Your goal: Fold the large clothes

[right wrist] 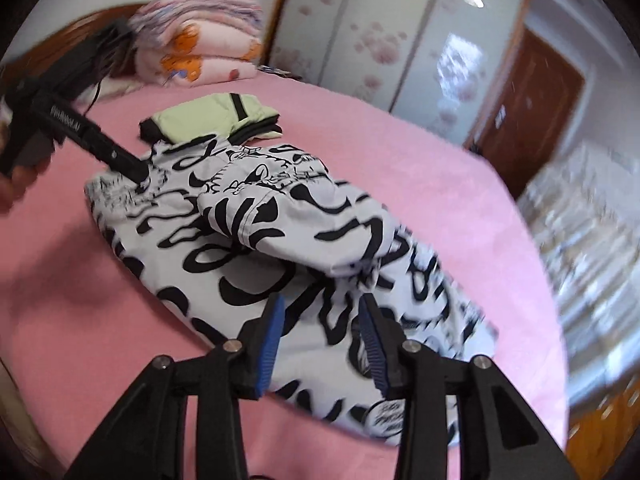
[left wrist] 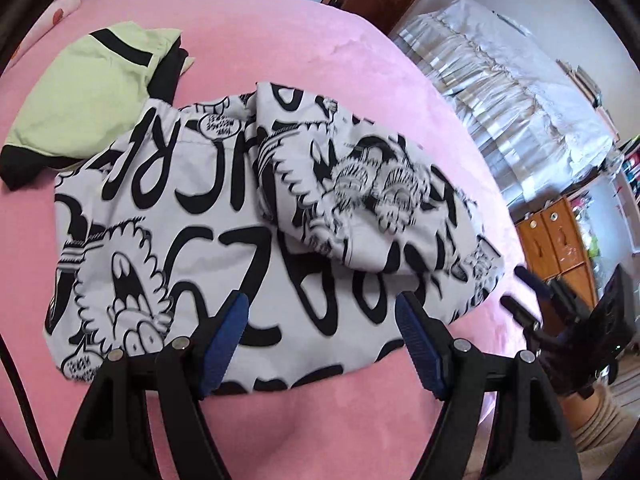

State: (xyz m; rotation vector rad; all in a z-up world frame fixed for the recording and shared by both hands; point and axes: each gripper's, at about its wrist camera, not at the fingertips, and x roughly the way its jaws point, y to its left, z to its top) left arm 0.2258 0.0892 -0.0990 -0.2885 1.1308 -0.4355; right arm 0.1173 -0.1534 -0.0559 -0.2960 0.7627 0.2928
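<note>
A white garment with black cartoon lettering (left wrist: pixel 224 208) lies spread on the pink bed (left wrist: pixel 320 48), one part folded over its middle. My left gripper (left wrist: pixel 322 300) hovers over the garment's near edge, jaws wide apart and empty. In the right wrist view the same garment (right wrist: pixel 304 240) runs from far left to near right. My right gripper (right wrist: pixel 323 300) sits above its near end, jaws apart, no cloth pinched between the blue pads (right wrist: pixel 272 336). The left gripper (right wrist: pixel 140 172) shows there at the garment's far left corner, and the right gripper (left wrist: pixel 520 292) shows blurred beyond the garment's right end.
A folded pale green and black garment (left wrist: pixel 92 92) lies just behind the white one, touching it. Stacked pink quilts (right wrist: pixel 200 40) sit at the bed's head. A covered piece of furniture (left wrist: pixel 500 80), a wooden cabinet (left wrist: pixel 556 244) and a brown door (right wrist: pixel 532 108) stand past the bed's edge.
</note>
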